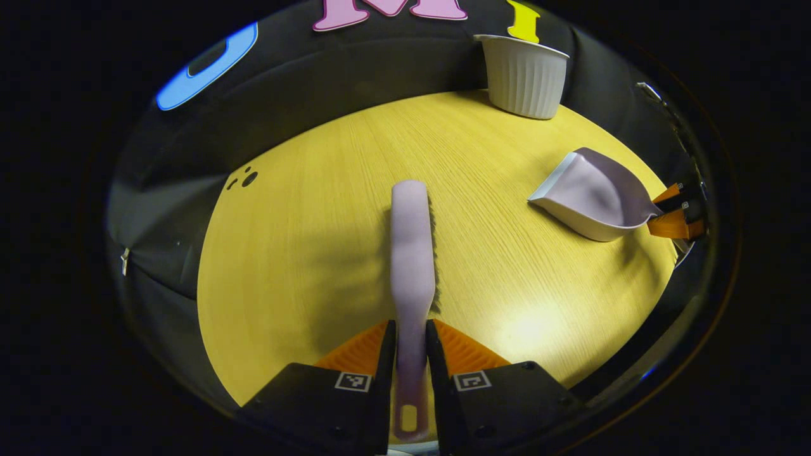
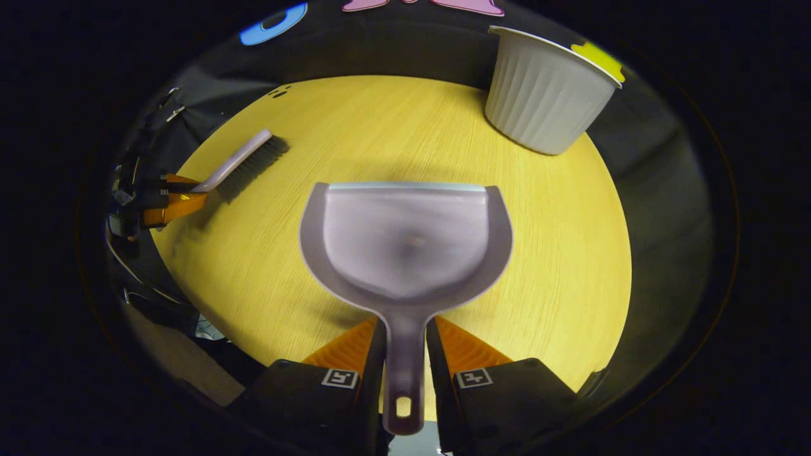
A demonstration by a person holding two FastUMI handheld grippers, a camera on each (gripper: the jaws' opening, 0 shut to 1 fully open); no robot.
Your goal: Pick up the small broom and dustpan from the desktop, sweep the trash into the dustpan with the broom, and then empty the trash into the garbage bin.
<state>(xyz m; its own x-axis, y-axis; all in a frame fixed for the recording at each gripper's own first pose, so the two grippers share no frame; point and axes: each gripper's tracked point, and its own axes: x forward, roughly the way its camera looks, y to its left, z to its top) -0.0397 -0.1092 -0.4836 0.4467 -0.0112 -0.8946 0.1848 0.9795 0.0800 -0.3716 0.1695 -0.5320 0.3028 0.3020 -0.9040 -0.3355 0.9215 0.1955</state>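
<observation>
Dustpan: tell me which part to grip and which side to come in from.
Grip the dustpan by its narrow handle, coming from the near end opposite the open lip. The handle is slim enough for two fingers, while the scoop flares too wide. The right tool already clamps it that way, leaving the mouth facing the garbage bin.

Lilac broom [image 1: 411, 253] and dustpan [image 2: 405, 244] above the desktop, white ribbed bin [image 2: 545, 95] at back.

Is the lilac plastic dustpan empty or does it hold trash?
Empty: the lilac plastic dustpan shows a bare inside.
</observation>
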